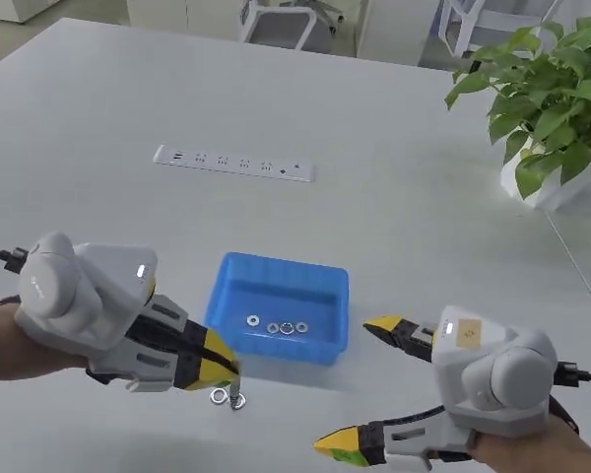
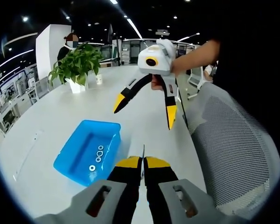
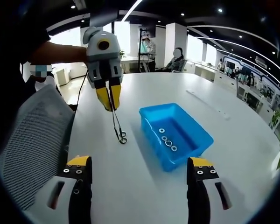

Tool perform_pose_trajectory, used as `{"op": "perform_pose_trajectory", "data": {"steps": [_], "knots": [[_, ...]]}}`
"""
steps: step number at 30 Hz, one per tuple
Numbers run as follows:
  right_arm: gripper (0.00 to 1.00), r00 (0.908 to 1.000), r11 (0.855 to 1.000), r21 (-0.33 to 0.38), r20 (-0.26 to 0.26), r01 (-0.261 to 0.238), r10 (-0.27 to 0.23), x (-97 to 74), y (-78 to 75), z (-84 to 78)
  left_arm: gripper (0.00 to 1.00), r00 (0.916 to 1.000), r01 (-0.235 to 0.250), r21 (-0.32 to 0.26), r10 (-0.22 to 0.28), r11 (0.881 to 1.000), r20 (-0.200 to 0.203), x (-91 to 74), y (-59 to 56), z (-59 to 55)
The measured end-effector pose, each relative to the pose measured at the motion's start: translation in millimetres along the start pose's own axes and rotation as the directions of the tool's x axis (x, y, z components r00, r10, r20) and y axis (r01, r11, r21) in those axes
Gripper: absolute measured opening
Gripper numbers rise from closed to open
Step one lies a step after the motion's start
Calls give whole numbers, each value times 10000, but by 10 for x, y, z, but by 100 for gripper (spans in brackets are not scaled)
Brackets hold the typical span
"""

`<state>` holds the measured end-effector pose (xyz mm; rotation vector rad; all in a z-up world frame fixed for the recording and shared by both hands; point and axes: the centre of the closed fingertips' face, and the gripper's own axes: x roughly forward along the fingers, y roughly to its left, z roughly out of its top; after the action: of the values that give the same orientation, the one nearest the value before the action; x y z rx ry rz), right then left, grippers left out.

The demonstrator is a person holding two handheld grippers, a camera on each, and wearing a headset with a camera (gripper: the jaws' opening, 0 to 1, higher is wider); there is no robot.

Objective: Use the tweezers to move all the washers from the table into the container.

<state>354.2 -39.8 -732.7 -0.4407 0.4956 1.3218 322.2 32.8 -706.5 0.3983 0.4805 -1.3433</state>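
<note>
- Counting what is done, we see four washers (image 1: 276, 326) lying in a row on the floor of the blue container (image 1: 325, 281).
- Two loose washers (image 1: 228, 398) are left on the table (image 1: 394, 197), side by side just in front of the container's near left corner. By our judgement the job is more than half finished.
- Our left gripper (image 1: 225, 367) is squeezed fully closed on the tweezers (image 3: 116, 123) and tilted down towards the table.
- The tweezers' tips reach the loose pair. We cannot tell whether they have pinched a washer or only rest against it.
- Our right gripper (image 1: 347, 386) hovers over the table to the right of the container. Its jaws are spread wide with nothing between them, and it is well apart from the washers.
</note>
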Motion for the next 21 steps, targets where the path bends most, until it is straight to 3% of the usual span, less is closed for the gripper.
{"op": "perform_pose_trajectory", "data": {"steps": [9,21], "knots": [[68,9967,9958,-436,113,-801,806,157,152,110,5,9989,414,163,-410,9990,-207,6,-12,0],[48,9885,9827,-1100,80,-1490,1508,403,288,202,5,9947,854,415,-828,9955,-601,-37,-18,-33]]}}
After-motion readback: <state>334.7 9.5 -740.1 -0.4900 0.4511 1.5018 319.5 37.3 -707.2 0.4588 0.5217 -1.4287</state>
